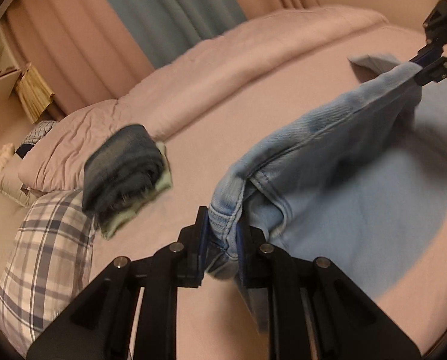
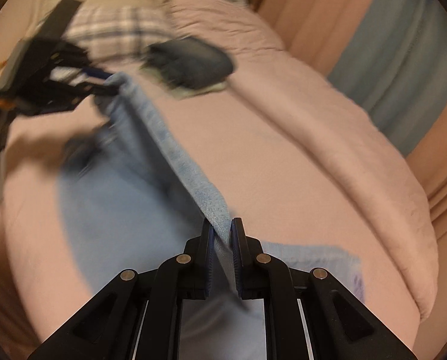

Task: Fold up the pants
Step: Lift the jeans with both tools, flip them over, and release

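Observation:
Light blue jeans (image 1: 328,162) hang stretched between my two grippers above a pink bed. My left gripper (image 1: 221,225) is shut on a thick seamed end of the jeans, which bunches between its blue pads. At the upper right of the left wrist view, my right gripper (image 1: 424,67) pinches the other end. In the right wrist view the right gripper (image 2: 222,231) is shut on a thin edge of the jeans (image 2: 175,153), and the left gripper (image 2: 103,82) holds the far end at the upper left. The rest of the cloth sags, blurred, onto the bed.
A folded dark garment (image 1: 121,168) lies on a pale green one on the bed (image 1: 223,132). A plaid pillow (image 1: 49,255) lies at the near left, a rolled pink duvet (image 1: 223,69) along the far side. Curtains (image 1: 163,15) hang behind.

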Motion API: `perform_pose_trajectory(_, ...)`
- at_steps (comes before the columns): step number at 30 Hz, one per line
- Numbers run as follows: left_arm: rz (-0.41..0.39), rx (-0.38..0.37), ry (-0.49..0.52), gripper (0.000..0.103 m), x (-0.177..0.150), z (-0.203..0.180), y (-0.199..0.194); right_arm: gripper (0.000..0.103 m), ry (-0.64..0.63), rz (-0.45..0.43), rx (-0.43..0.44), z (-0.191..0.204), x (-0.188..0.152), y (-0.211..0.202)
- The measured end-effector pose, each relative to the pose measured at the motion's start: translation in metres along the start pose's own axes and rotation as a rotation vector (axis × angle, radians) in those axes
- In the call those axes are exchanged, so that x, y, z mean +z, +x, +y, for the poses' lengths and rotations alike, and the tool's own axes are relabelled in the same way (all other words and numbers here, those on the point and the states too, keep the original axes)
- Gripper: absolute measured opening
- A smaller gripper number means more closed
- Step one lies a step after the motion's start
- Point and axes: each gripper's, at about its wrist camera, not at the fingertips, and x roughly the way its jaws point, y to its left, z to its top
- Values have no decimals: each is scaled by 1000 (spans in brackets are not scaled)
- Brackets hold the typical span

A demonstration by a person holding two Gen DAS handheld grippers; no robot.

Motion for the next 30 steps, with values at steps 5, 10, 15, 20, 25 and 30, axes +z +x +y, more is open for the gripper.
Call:
perform_pose_trajectory(5,26,-10,105,16,-33,-35,-8,13,-68,87,54,48,-48,6)
perform_pose_trajectory(10,23,36,201,16,-51,-52,-2,13,-111,166,68,72,-67,39)
perform_pose_trajectory(15,0,19,209,16,-52,-45,-14,12,-107,145,52,65,-58,30)
perform_pose_trajectory(20,30,-16,257,18,-65,-61,-13,13,-92,194,82,73,-71,44)
perform_pose_trajectory(25,46,-67,271,29,-72,-61,-25,13,-56,189,86,74,-77,44)
perform_pose_trajectory(30,72,-150,118,29,-64,-40,-47,27,67,170,164,51,-85,18)
